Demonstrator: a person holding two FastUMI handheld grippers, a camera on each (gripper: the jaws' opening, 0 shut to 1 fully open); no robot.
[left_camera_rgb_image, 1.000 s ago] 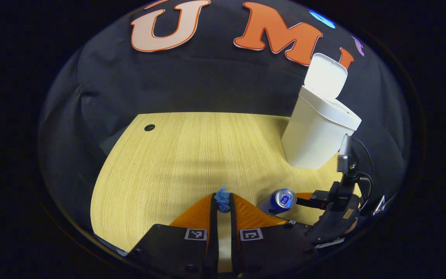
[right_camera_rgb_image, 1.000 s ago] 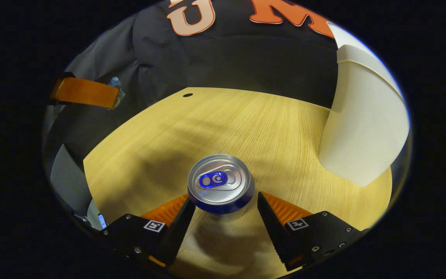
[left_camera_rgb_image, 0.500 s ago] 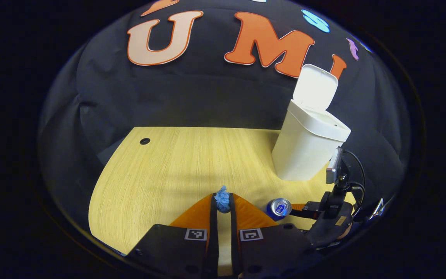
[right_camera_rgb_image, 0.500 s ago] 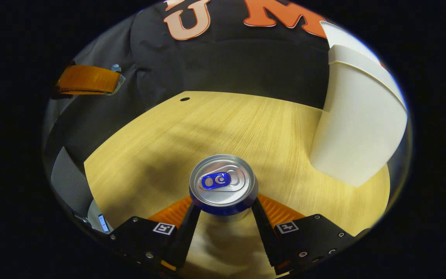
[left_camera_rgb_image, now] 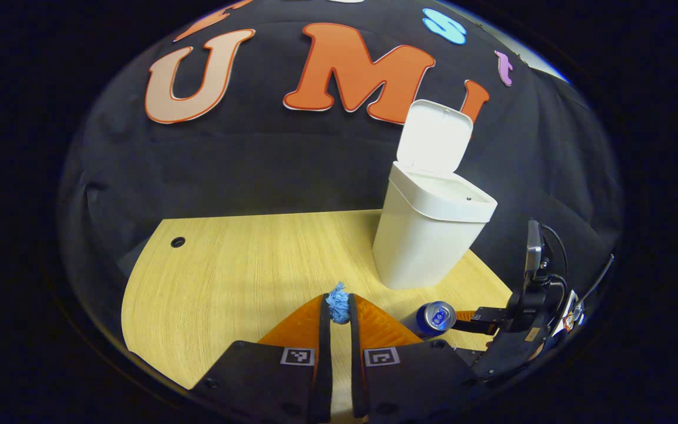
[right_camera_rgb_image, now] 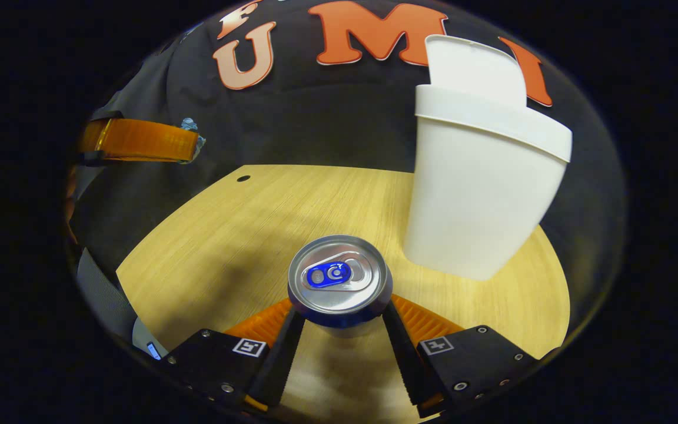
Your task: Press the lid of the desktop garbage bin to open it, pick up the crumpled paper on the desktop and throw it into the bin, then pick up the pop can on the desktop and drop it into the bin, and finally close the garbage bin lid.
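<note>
The white garbage bin (left_camera_rgb_image: 430, 235) stands at the back right of the wooden table with its lid (left_camera_rgb_image: 435, 138) flipped up. My left gripper (left_camera_rgb_image: 338, 312) is shut on a small blue crumpled paper (left_camera_rgb_image: 337, 301), held above the table. My right gripper (right_camera_rgb_image: 339, 318) is shut on the blue pop can (right_camera_rgb_image: 338, 281), whose silver top faces the camera. In the left gripper view the pop can (left_camera_rgb_image: 436, 317) sits in the right gripper (left_camera_rgb_image: 468, 315) at the lower right. In the right gripper view the bin (right_camera_rgb_image: 480, 182) rises just right of the can, and the left gripper (right_camera_rgb_image: 139, 140) with the crumpled paper (right_camera_rgb_image: 189, 125) hangs at the upper left.
The wooden table (left_camera_rgb_image: 245, 271) has a small round hole (left_camera_rgb_image: 178, 242) near its far left corner. Black cloth backs the table. A dark cable (left_camera_rgb_image: 557, 247) runs off the right gripper.
The right gripper's fingers closed onto the can and lifted it. Both views have swung, so the bin now sits nearer the middle. The left gripper rose with the paper.
</note>
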